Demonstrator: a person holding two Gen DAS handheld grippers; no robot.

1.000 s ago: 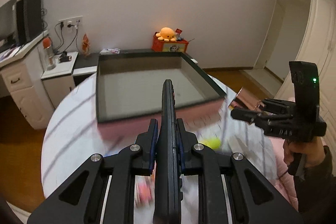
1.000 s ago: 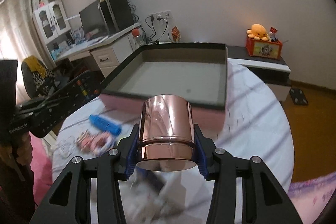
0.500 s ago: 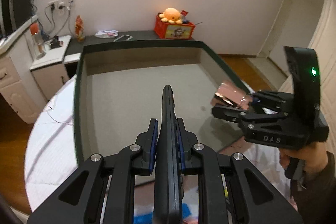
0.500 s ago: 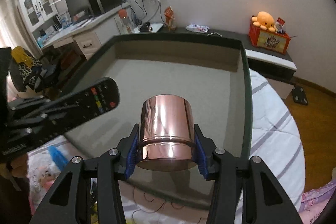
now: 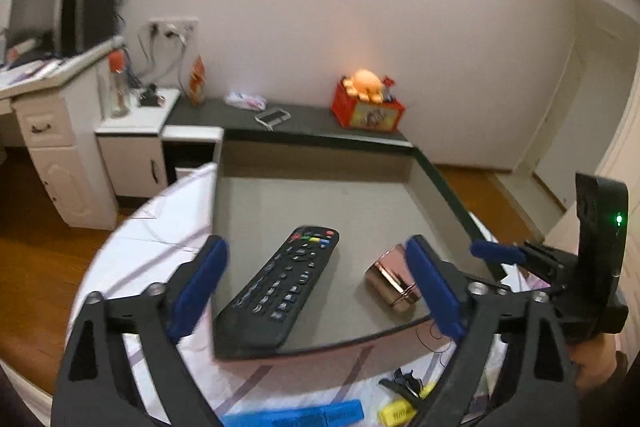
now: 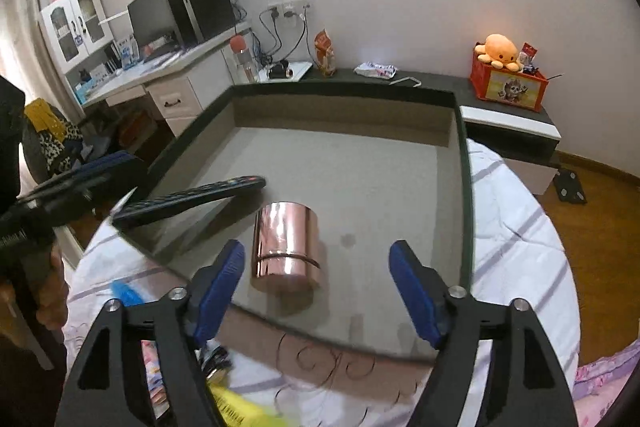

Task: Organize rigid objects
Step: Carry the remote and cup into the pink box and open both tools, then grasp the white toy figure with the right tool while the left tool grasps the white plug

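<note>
A black remote control (image 5: 280, 287) lies in the grey tray (image 5: 320, 155), its near end over the tray's front rim. It also shows in the right wrist view (image 6: 188, 201). A copper-coloured cup (image 6: 284, 247) lies on its side in the tray (image 6: 344, 95) and shows in the left wrist view (image 5: 394, 283) too. My left gripper (image 5: 316, 289) is open and empty just behind the remote. My right gripper (image 6: 316, 291) is open and empty just behind the cup.
The tray sits on a round table with a white striped cloth (image 6: 516, 247). A blue object (image 5: 296, 415), yellow pieces (image 5: 396, 413) and a black clip (image 5: 404, 381) lie on the cloth in front of the tray. A desk (image 6: 160, 83) and a low cabinet (image 6: 508, 119) stand behind.
Both grippers have opened. The remote dropped from the left gripper into the tray, and the cup dropped from the right gripper onto the tray floor. Both grippers pulled back a little.
</note>
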